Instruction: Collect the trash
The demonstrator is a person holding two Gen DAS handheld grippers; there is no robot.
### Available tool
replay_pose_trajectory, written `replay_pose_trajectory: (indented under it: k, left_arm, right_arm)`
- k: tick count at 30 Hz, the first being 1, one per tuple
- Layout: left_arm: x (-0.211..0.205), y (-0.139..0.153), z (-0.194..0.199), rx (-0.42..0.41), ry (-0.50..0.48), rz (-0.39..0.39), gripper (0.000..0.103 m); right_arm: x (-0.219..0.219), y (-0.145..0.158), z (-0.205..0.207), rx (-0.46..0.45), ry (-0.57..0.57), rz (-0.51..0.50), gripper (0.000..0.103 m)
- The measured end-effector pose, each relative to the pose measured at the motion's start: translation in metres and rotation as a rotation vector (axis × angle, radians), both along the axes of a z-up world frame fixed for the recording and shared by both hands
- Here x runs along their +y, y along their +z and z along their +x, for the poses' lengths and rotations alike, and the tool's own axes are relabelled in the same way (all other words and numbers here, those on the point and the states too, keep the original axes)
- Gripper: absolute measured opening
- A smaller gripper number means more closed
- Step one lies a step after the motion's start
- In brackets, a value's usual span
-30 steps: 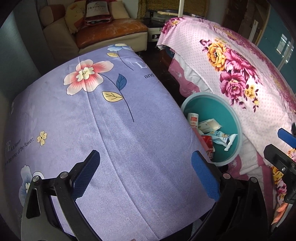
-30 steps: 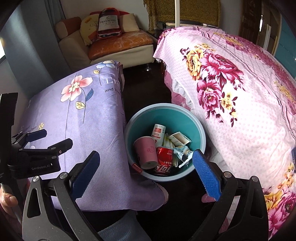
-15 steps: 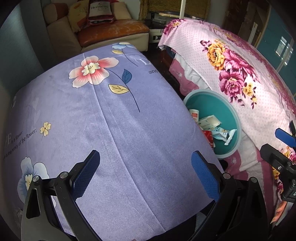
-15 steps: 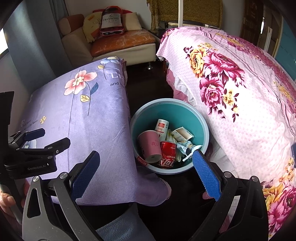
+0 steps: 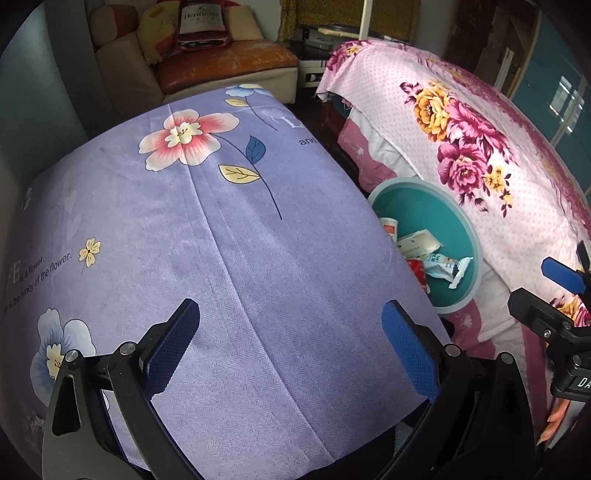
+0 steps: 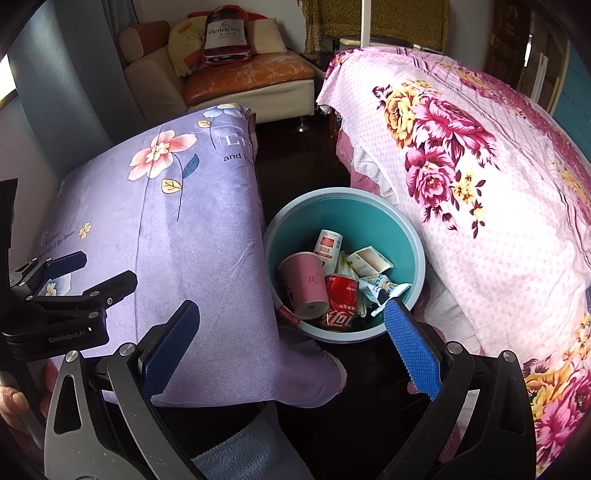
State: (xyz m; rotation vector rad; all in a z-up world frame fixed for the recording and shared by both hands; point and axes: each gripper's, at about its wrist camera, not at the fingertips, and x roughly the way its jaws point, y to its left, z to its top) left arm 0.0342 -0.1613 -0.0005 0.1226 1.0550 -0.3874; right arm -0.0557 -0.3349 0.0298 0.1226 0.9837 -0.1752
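Both grippers, left gripper [image 5: 291,343] and right gripper [image 6: 291,343], hang spread and empty (bin [image 6: 415,236] at 12 o'clock holds trash), so collection looks finished.

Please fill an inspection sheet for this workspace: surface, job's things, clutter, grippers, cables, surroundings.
Surface: purple floral cloth covers the work surface; no trash seen on it.
Job's things: teal bin stands on the dark floor between the purple cloth and the pink floral bed. It holds a pink cup, a red can, a small white carton, a squeezed tube and more.
Clutter: nothing seen outside the bin.
Grippers: left gripper open and empty above the cloth; right gripper open and empty, near the bin.
Cables: nothing seen.
Surroundings: sofa with a bottle-shaped cushion at the far wall.
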Motion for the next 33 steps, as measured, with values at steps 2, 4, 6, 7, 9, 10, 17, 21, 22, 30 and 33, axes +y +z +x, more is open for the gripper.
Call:
replay_pose_trajectory:
  k: [2,4,6,7,9,10,17,21,22,30,33]
  left_arm:
    - [0.002,0.000,0.000,-0.009,0.003,-0.012,0.099]
    - [0.003,0.001,-0.001,-0.023,0.006,-0.021,0.099]
    - [0.003,0.002,-0.001,-0.044,0.017,-0.005,0.099]
    - [0.003,0.003,-0.001,-0.050,0.020,-0.001,0.099]
    - [0.003,0.002,0.000,-0.047,0.022,0.000,0.099]
    - [0.002,0.001,0.001,-0.047,0.023,0.001,0.099]
    - [0.000,-0.006,0.002,-0.036,0.022,0.023,0.099]
    - [-0.001,-0.008,0.004,-0.035,0.027,0.031,0.099]
    - [-0.002,-0.009,0.004,-0.035,0.027,0.034,0.099]
    - [-0.005,-0.015,0.007,-0.028,0.036,0.057,0.099]
    - [-0.007,-0.017,0.008,-0.026,0.035,0.065,0.099]
  right_arm:
    - [-0.003,-0.002,0.000,0.000,-0.009,0.006,0.096]
    - [-0.006,-0.004,0.000,0.002,-0.017,0.014,0.096]
    - [-0.009,-0.007,0.001,0.005,-0.024,0.025,0.096]
    - [-0.011,-0.008,0.002,0.007,-0.027,0.029,0.096]
    - [-0.012,-0.010,0.003,0.008,-0.029,0.035,0.096]
    - [-0.012,-0.011,0.003,0.009,-0.029,0.037,0.096]
    - [-0.018,-0.019,0.005,0.017,-0.042,0.055,0.096]
    - [-0.023,-0.023,0.007,0.021,-0.052,0.067,0.096]
    - [-0.024,-0.023,0.007,0.020,-0.053,0.069,0.096]
    - [-0.034,-0.029,0.009,0.025,-0.074,0.085,0.096]
    - [-0.037,-0.032,0.009,0.028,-0.082,0.092,0.096]
